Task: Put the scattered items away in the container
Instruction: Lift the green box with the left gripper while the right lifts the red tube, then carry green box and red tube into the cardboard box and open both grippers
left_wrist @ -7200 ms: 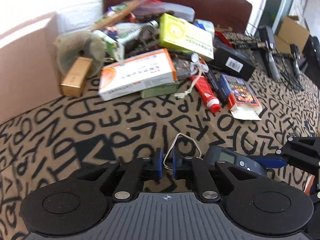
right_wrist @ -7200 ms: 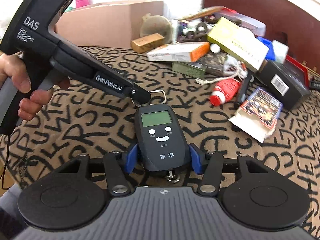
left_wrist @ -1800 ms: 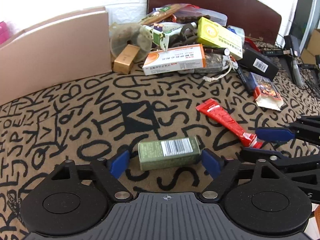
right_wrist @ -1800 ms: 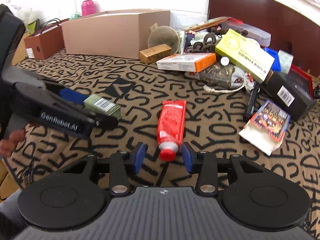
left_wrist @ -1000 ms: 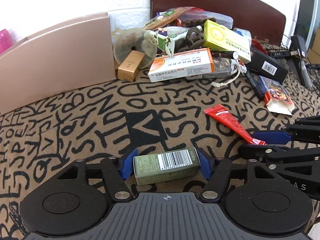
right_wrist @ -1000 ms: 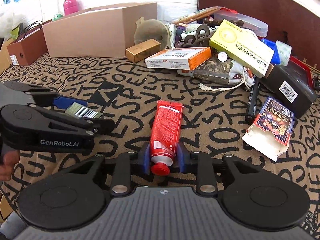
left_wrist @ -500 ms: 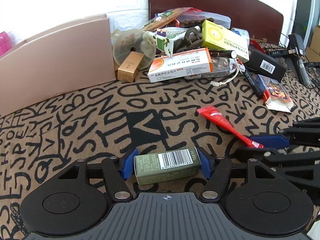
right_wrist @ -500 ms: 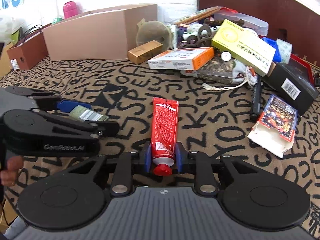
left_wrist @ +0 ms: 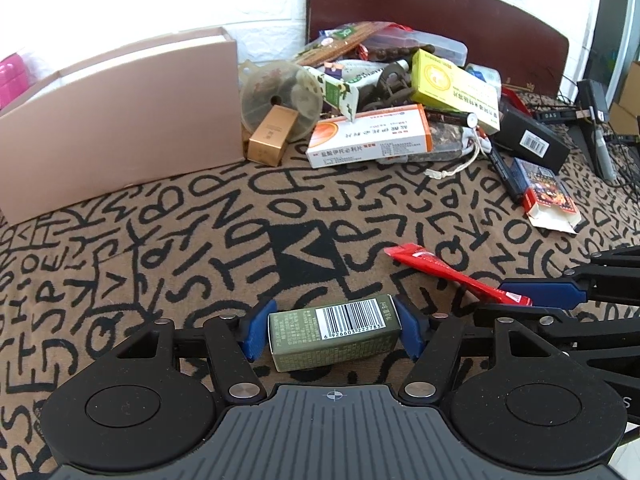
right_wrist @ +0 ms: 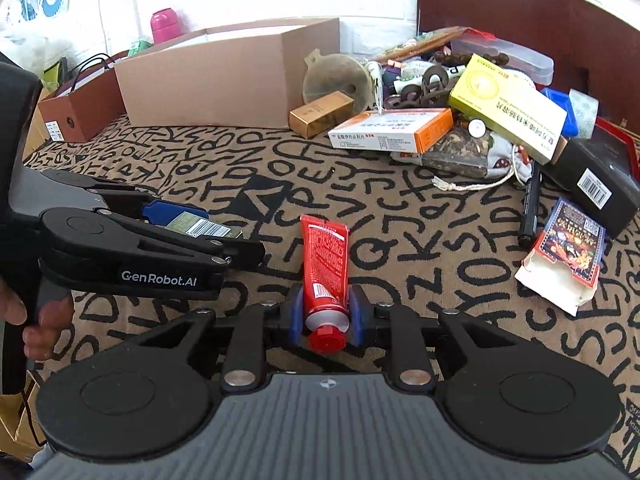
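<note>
Green box (left_wrist: pixel 334 332) and red tube (right_wrist: pixel 325 276), each gripper-clamped above cloth.

both wrist views look low across the patterned cloth (left_wrist: pixel 160 240) toward one shared clutter pile (right_wrist: pixel 460 120)

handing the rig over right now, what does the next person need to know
Left gripper: shut on the green box, held just above the cloth.
Right gripper: shut on the red tube, near its cap.
Cardboard box: open, at the back left; its inside is not visible.
Done: both items picked up.
Left: carry both to the cardboard box, then clear the pile beside it, gold box included.
</note>
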